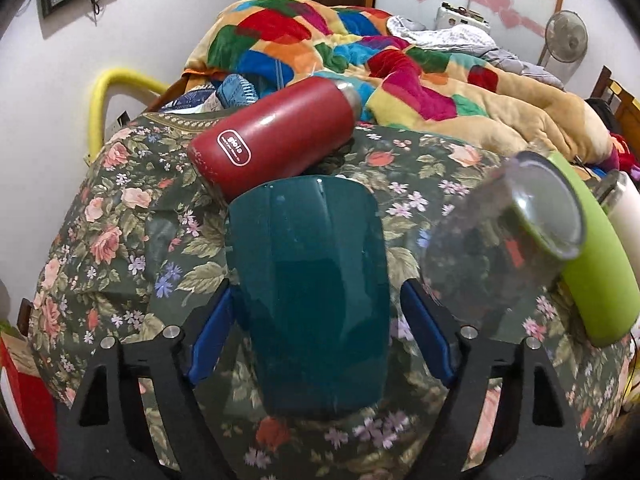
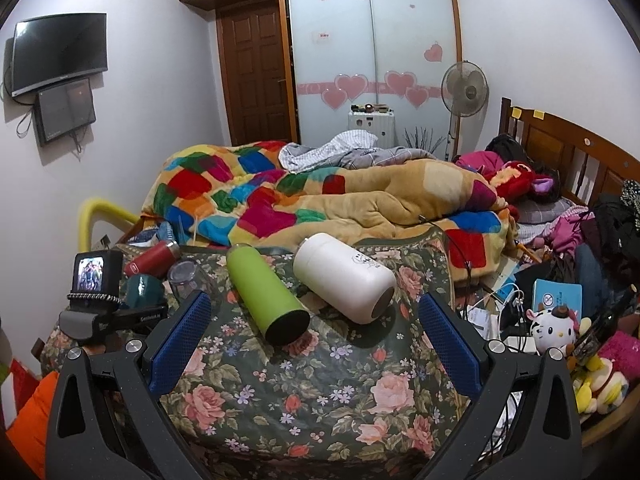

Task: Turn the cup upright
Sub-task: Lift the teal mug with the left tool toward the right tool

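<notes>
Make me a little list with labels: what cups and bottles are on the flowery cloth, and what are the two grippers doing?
surface: flowery cloth
teal cup: upside down, between the left gripper fingers
clear glass: tilted, leaning on green bottle
red bottle: lying down
white bottle: lying down
left gripper: open around cup
right gripper: open, holding nothing

Teal cup (image 1: 310, 296) upside down on floral cloth (image 1: 120, 248), between spread left gripper (image 1: 320, 334) fingers; red bottle (image 1: 272, 136) lying behind.

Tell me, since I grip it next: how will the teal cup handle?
The teal cup looks glossy, so probably slippery against the blue pads. It rests on soft floral cloth, so it may wobble or tip when nudged.
</notes>
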A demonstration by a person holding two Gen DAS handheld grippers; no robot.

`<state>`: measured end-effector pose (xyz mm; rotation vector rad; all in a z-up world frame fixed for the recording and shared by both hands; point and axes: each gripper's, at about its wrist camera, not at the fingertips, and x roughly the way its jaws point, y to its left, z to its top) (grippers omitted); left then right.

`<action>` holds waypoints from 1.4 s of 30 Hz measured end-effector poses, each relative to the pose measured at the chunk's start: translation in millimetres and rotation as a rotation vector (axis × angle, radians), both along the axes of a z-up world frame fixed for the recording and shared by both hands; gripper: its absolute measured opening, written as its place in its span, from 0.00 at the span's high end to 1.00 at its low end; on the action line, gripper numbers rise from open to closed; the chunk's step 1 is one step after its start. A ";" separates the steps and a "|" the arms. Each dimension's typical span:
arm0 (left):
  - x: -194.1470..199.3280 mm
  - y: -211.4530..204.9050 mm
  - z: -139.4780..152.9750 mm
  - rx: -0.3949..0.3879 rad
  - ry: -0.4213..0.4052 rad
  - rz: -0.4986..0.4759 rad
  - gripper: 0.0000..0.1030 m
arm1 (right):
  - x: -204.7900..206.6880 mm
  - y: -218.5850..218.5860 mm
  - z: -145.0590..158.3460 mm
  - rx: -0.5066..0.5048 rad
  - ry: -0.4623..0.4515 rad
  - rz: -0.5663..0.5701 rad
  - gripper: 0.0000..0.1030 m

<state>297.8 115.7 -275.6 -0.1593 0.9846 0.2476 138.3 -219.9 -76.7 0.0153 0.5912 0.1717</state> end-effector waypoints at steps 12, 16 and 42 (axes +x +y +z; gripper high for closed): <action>-13.6 -2.4 -3.3 -0.018 0.001 0.007 0.33 | 3.8 0.0 1.6 -0.008 0.005 -0.004 0.00; -33.6 -7.4 11.9 0.009 -0.030 -0.016 0.33 | -0.4 0.8 4.9 -0.004 -0.008 0.006 0.00; -103.4 -147.4 93.2 -0.030 -0.181 -0.361 0.33 | -40.4 -9.6 16.0 0.012 -0.064 0.017 0.00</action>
